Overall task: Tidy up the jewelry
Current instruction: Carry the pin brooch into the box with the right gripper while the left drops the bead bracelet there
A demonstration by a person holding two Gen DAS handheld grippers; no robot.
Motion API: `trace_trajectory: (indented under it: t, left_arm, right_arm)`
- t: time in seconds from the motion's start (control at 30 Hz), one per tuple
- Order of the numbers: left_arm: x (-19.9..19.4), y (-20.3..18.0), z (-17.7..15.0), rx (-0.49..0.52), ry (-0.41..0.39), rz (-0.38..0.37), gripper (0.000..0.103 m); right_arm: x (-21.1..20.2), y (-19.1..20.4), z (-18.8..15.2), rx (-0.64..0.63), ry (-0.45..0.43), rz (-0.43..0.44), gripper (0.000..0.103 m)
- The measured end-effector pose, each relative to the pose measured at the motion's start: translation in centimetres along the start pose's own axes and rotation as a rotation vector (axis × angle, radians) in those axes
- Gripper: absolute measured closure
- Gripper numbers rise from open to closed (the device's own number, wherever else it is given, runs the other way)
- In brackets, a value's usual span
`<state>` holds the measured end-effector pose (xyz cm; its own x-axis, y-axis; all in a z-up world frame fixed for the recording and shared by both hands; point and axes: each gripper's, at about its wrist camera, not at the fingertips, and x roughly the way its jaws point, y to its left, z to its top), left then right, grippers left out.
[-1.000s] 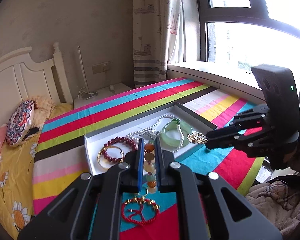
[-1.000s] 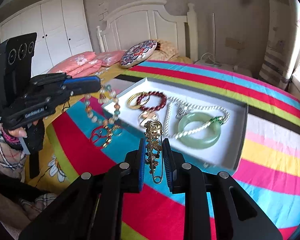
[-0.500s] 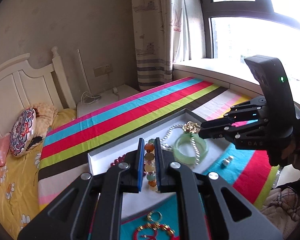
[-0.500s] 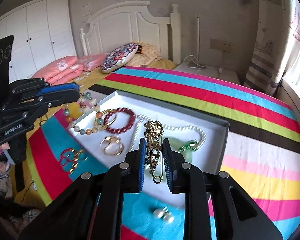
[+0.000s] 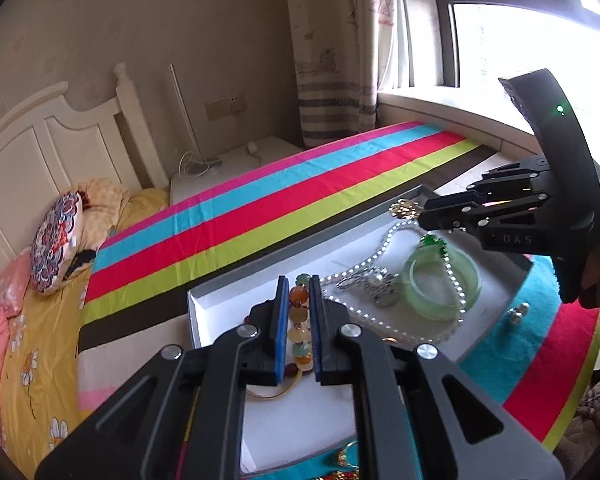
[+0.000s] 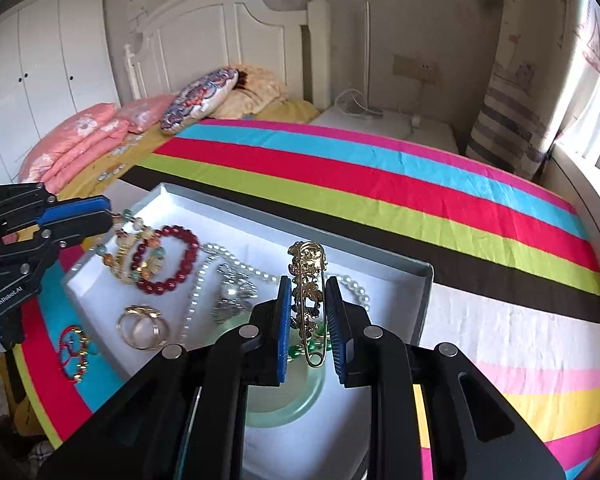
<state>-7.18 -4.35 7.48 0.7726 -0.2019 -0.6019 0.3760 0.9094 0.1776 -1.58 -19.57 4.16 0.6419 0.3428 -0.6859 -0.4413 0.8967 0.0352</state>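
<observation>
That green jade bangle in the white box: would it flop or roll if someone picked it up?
The jade bangle looks like a thick solid ring, so probably rigid, not floppy. Set on edge it could roll. The pearl necklace draped over it would likely drag along.

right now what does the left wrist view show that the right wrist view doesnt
Only the left wrist view: the window, silver earrings on the cloth, and the mixed bead bracelet pinched in the left claw.
Only the right wrist view: the white wardrobe, a red knot charm, and the gold safety-pin brooch up close in the right claw.
Both: white tray, jade bangle, pearl necklace, striped cloth.
</observation>
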Motion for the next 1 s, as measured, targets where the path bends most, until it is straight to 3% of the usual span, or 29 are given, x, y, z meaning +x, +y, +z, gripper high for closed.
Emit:
trace_trajectory:
  t: [0.33,0.4,0.47,0.63,0.9,0.97,1.0]
  left_arm:
    - [1.2,0.5,-0.5,-0.008,0.035,0.035,0.093]
    - [1.2,0.6,-0.6,-0.011,0.035,0.046,0.085]
    - [1.3,0.7,-0.7,-0.021,0.035,0.054,0.062]
    - [1.5,0.9,-1.4,-0.019,0.046,0.089,0.029]
    - [-0.3,1.8,-2.0,-0.052,0.017,0.205,0.01]
    - [-1.9,2.1,-2.3,-0.082,-0.014,0.225,0.002]
    - [-2.5,2.2,-2.4,-0.09,-0.024,0.229,0.002]
  right_arm:
    - [1.0,-1.2,-0.3,0.05,0.004,-0.007,0.079]
    - [0.9,-1.3,-0.3,0.064,0.0,0.004,0.079]
    - [0.9,-1.6,-0.4,0.09,0.005,0.018,0.079]
    - [0.5,-2.0,-0.9,0.137,0.001,0.041,0.076]
    - [-2.4,-0.8,-1.1,0.136,-0.059,0.055,0.07]
    - [-3.8,0.0,-1.0,0.121,-0.096,0.063,0.061]
    - [-4.7,0.6,-1.1,0.113,-0.116,0.072,0.042]
